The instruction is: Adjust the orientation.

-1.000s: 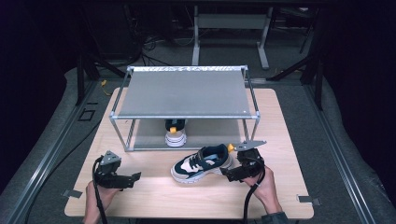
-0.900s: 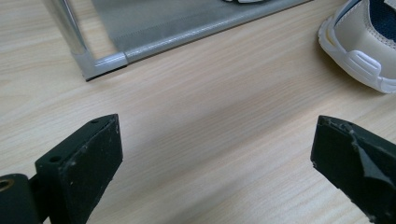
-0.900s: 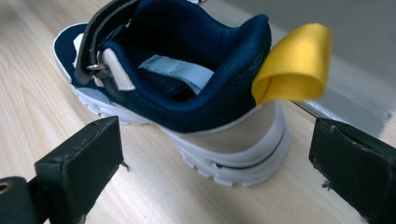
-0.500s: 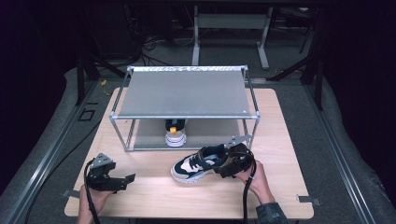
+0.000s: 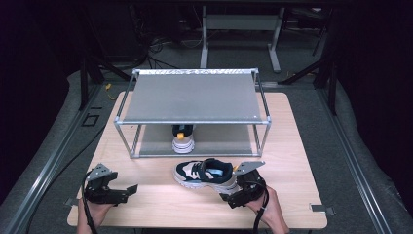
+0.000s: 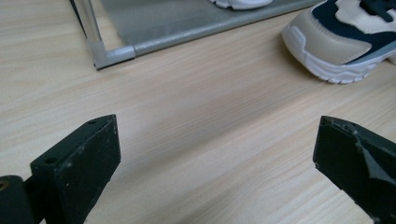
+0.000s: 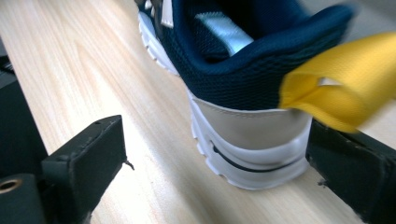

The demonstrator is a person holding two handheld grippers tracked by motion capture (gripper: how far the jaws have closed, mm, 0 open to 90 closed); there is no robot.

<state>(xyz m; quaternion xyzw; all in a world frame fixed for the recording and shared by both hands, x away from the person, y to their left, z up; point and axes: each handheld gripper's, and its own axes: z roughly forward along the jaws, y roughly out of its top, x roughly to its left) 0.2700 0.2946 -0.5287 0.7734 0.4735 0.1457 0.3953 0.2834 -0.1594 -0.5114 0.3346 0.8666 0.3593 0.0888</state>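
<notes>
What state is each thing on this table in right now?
Sneaker: upright on the table, in front of the rack, its heel between the right gripper's jaws.
Second shoe: standing on the rack's lower shelf.
Rack: upright, top shelf bare.
Left gripper: open, holding nothing.
Right gripper: open around the sneaker's heel.

This looks like a lab or test room set up for recording, not a home. A plain wooden desk (image 5: 302, 146) stands alone on grey carpet (image 5: 360, 146), with dark surroundings on all sides. Metal rails (image 5: 46, 163) run along the floor on both sides of the desk, and loose cables (image 5: 160, 46) lie on the floor behind it. Further back stands the steel base of a frame (image 5: 238, 24). On the desk sits a bare metal rack (image 5: 195, 97) with two shelves, like a prop. Small brackets (image 5: 321, 208) fix the desk's front corners.
</notes>
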